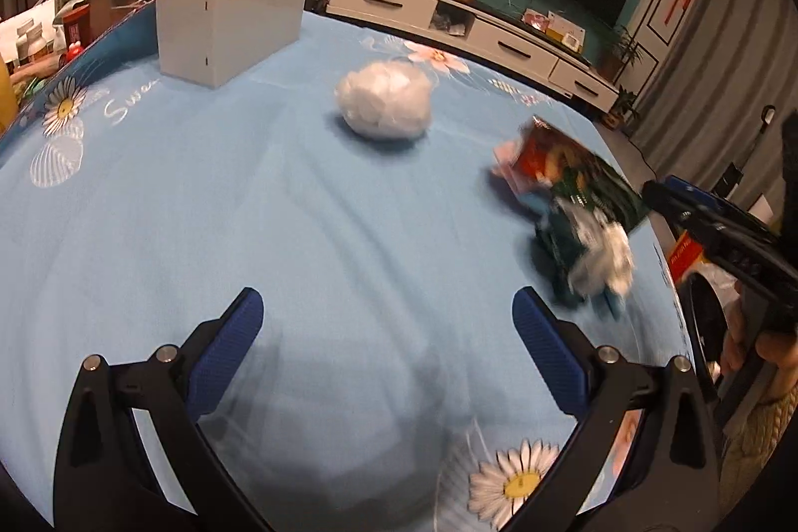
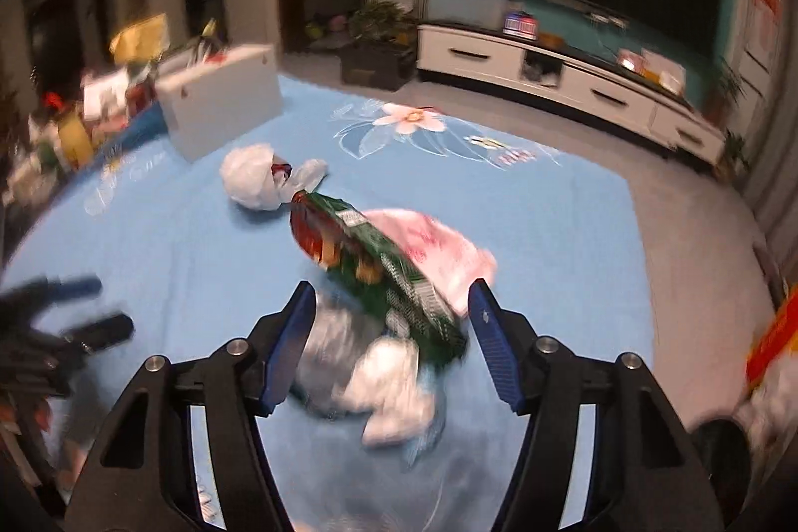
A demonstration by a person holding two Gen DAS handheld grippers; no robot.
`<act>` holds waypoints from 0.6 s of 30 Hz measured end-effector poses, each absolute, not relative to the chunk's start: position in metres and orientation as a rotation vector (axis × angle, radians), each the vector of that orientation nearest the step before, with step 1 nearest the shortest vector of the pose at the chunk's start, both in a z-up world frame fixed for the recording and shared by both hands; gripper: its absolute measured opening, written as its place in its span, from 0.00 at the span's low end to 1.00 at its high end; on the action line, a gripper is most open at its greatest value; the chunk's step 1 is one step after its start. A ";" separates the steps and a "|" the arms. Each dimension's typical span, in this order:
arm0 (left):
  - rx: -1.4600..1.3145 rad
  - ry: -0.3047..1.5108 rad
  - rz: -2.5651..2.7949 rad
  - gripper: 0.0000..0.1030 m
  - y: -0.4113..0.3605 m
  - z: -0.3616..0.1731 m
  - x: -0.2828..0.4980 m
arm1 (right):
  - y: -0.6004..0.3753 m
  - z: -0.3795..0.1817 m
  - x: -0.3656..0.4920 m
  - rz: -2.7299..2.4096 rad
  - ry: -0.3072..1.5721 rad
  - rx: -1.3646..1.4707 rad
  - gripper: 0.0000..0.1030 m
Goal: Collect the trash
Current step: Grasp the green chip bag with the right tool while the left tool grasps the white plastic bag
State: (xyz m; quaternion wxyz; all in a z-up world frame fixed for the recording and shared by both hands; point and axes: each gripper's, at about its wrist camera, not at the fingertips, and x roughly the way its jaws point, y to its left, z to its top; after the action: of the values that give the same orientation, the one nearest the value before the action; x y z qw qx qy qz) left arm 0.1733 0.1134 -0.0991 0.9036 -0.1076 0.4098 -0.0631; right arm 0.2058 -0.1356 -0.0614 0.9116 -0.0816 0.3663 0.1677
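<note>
A crumpled white plastic ball [image 1: 384, 100] lies on the blue flowered tablecloth [image 1: 199, 193]; it also shows in the right wrist view [image 2: 252, 178]. A green and red snack wrapper [image 1: 578, 188] lies near the table's right edge, on pink packaging [image 2: 439, 248] and white crumpled paper [image 2: 384, 387]. My left gripper [image 1: 386, 332] is open and empty above bare cloth. My right gripper [image 2: 391, 322] is open, its blue fingers on either side of the green wrapper [image 2: 389, 272]. The right gripper appears blurred in the left wrist view [image 1: 718, 228].
A white box [image 1: 224, 18] stands at the table's far left, with cluttered bottles and boxes [image 1: 45, 28] behind it. A white TV cabinet [image 1: 474, 33] and dark TV line the far wall. A dark bin [image 1: 708, 322] with a red-yellow box sits beyond the table's right edge.
</note>
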 end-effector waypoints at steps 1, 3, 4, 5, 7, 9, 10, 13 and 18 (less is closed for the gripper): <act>-0.224 0.844 -0.128 0.97 0.114 -0.099 0.181 | -0.130 -0.067 0.218 0.369 0.771 -0.205 0.60; -0.225 0.842 -0.121 0.97 0.115 -0.099 0.192 | -0.124 -0.077 0.235 0.394 0.807 -0.252 0.58; -0.227 0.838 -0.119 0.97 0.116 -0.098 0.200 | -0.121 -0.083 0.244 0.406 0.828 -0.283 0.55; -0.229 0.833 -0.116 0.97 0.116 -0.098 0.207 | -0.117 -0.088 0.249 0.416 0.843 -0.307 0.43; -0.232 0.829 -0.114 0.97 0.117 -0.098 0.218 | -0.112 -0.094 0.253 0.437 0.861 -0.358 0.22; -0.232 0.825 -0.111 0.97 0.117 -0.097 0.229 | -0.111 -0.094 0.251 0.458 0.852 -0.388 0.16; -0.230 0.826 -0.107 0.97 0.116 -0.097 0.236 | -0.113 -0.086 0.249 0.473 0.845 -0.355 0.16; -0.232 0.813 -0.107 0.97 0.112 -0.095 0.251 | -0.125 -0.063 0.250 0.473 0.798 -0.228 0.15; -0.203 0.772 -0.091 0.97 0.100 -0.090 0.286 | -0.158 -0.037 0.277 0.366 0.750 0.093 0.16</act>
State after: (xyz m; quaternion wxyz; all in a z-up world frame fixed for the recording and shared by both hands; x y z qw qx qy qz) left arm 0.2862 0.1001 -0.0903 0.9204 -0.0986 0.3758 -0.0444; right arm 0.2770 -0.1577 -0.0372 0.9131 0.0451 0.3642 0.1776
